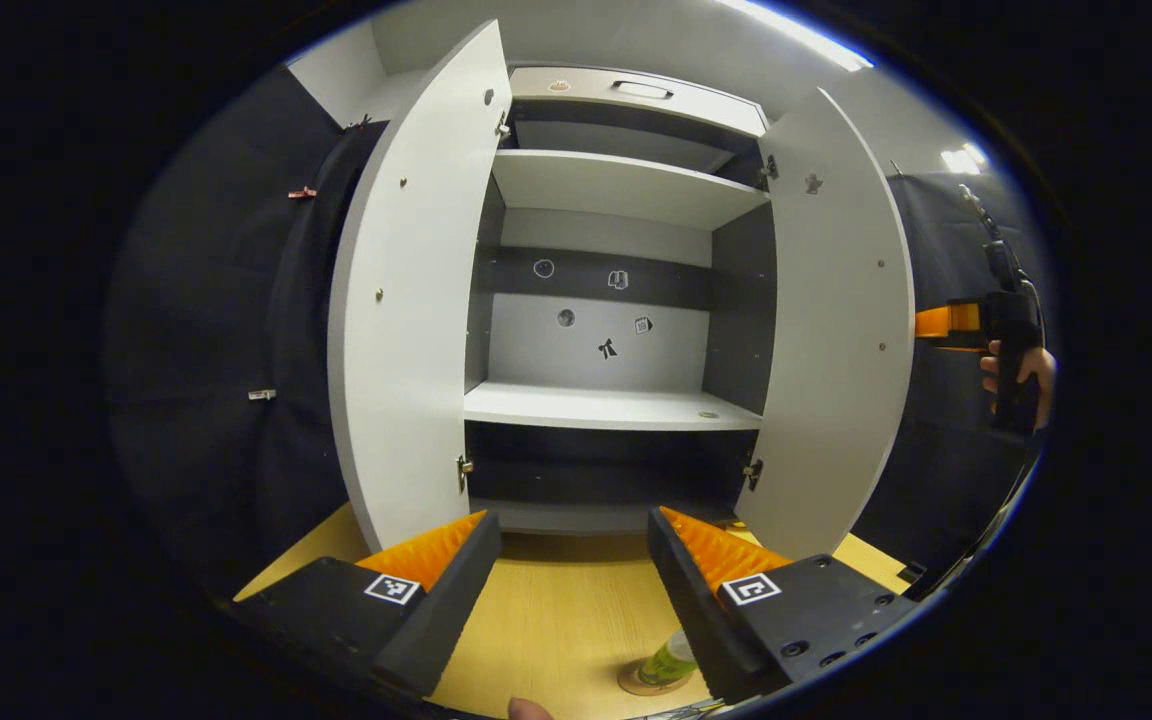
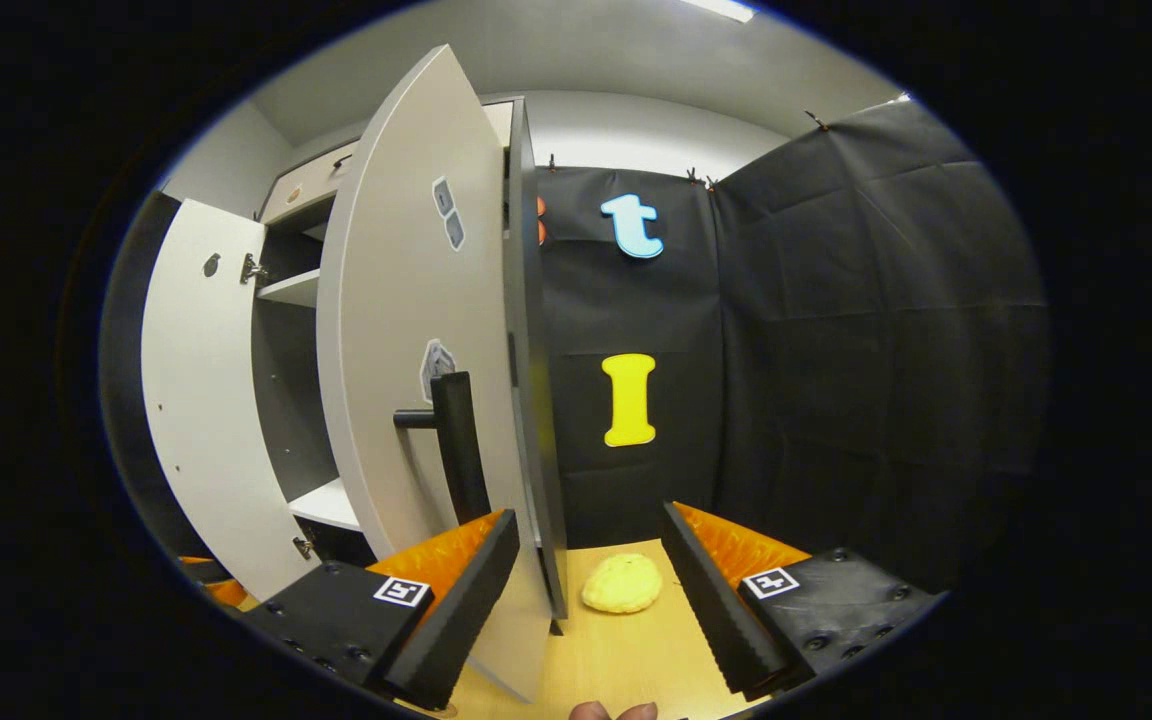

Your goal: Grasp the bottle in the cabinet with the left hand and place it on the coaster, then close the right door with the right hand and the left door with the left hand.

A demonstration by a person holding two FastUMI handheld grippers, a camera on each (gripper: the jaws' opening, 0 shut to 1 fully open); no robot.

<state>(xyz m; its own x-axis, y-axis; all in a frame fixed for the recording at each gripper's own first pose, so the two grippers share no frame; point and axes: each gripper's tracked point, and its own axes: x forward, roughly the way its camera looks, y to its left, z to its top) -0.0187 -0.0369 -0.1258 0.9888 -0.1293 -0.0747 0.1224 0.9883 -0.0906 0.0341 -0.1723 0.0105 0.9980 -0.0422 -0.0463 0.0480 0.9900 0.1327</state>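
Green plastic bottle [image 1: 669, 660] is standing on round coaster [image 1: 636, 684] on wooden worktop [image 1: 556, 610]. White cabinet's doors [image 1: 406, 300] are standing open. Left gripper [image 1: 566, 580] and right gripper [image 2: 586, 590] are both gaping wide, empty.

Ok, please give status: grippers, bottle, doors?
Left gripper open, empty. Right gripper open, beside right door. Bottle on coaster. Both doors open.

Bottle [image 1: 671, 660] upright on coaster [image 1: 648, 683]

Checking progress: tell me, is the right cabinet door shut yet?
Open. The right door swings outward, baring the shelves.
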